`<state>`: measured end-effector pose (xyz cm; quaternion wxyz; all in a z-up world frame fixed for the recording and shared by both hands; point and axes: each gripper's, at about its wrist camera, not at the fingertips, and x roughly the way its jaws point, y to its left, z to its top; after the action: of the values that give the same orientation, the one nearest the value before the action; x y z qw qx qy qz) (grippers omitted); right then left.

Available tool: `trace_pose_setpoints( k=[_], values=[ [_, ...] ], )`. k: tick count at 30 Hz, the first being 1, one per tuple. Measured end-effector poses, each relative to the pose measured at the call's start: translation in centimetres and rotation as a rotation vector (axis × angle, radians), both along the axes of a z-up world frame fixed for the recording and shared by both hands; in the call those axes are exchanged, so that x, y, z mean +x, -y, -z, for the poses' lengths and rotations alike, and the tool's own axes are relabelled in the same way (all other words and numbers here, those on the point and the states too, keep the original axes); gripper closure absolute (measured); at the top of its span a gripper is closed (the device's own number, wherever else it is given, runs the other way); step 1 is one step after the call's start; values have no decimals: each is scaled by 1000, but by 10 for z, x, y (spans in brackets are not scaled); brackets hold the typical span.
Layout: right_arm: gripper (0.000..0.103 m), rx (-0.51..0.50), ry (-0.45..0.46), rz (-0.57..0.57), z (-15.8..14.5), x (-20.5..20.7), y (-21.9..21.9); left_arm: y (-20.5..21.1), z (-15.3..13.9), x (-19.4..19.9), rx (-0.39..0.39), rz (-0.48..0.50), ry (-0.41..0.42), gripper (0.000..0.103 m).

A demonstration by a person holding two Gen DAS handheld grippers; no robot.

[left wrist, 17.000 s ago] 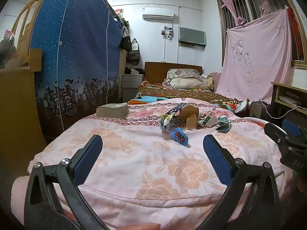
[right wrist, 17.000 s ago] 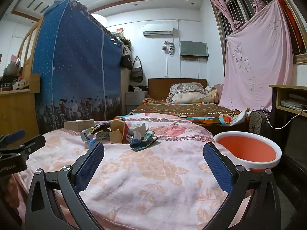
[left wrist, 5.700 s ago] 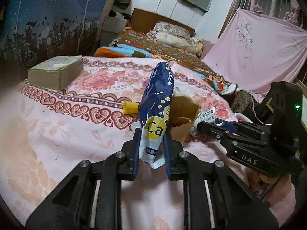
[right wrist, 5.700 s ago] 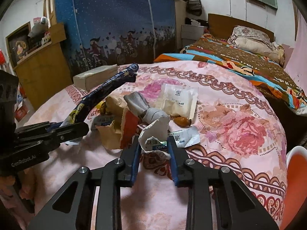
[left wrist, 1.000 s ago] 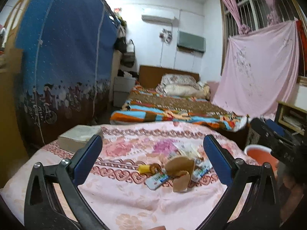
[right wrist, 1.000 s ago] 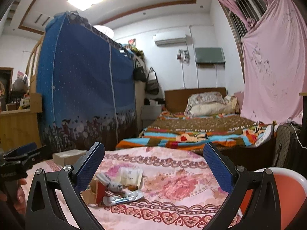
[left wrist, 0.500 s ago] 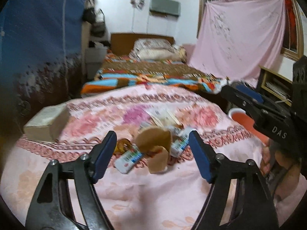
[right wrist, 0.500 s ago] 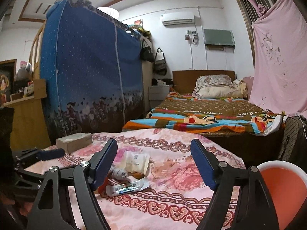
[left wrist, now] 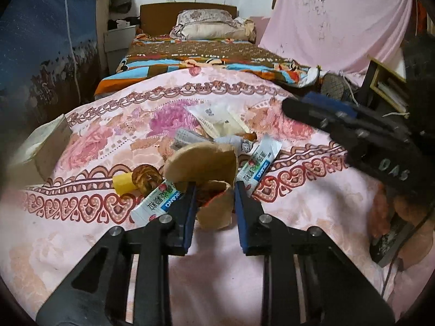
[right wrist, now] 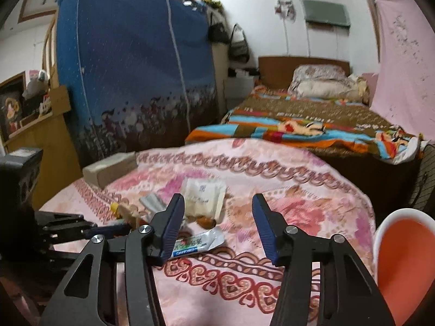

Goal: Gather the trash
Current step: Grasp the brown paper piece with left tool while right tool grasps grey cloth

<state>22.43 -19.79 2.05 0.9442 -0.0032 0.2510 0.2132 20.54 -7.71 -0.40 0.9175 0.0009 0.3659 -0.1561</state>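
Observation:
A small heap of trash lies on the pink floral bedspread (left wrist: 285, 231). My left gripper (left wrist: 213, 187) has its jaws closed around a torn brown paper box (left wrist: 204, 171) at the front of the heap, touching it on both sides. Beside it lie white sachets (left wrist: 258, 168), a yellow cap piece (left wrist: 123, 184), a clear packet (left wrist: 217, 116) and grey wrappers (left wrist: 187, 138). My right gripper (right wrist: 217, 203) is open and empty, hovering above the clear packet (right wrist: 204, 193) and a sachet (right wrist: 198, 244). It shows at the right of the left wrist view (left wrist: 353, 133).
An orange basin with a white rim (right wrist: 402, 260) stands off the bed's right edge. A tan box (right wrist: 108, 168) lies at the far left of the bedspread. A second bed (right wrist: 312, 119), a blue wardrobe (right wrist: 130, 68) and a pink hanging cloth (left wrist: 339, 19) stand beyond.
My left gripper has dropped to the heap and narrowed its jaws around the brown paper box. My right gripper has moved closer over the trash and narrowed a little.

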Motion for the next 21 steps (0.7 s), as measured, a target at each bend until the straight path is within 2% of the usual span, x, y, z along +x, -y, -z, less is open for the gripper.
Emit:
trace_pose_setpoints(
  k=[6, 9, 12, 17, 21],
  values=[
    [54, -9, -83, -66, 9, 11, -11, -20, -3, -1, -82, -74, 21, 93],
    [62, -10, -139, -115, 15, 19, -17, -33, -2, 0, -128, -130, 12, 93],
    [63, -14, -170, -146, 19, 23, -25, -42, -1, 0, -163, -161, 13, 93],
    [65, -37, -201, -187, 23, 28, -39, -42, -1, 1, -158, -170, 13, 93],
    [72, -70, -245, -209, 30, 34, -48, -41, 0, 2, -149, -169, 11, 93]
  ],
)
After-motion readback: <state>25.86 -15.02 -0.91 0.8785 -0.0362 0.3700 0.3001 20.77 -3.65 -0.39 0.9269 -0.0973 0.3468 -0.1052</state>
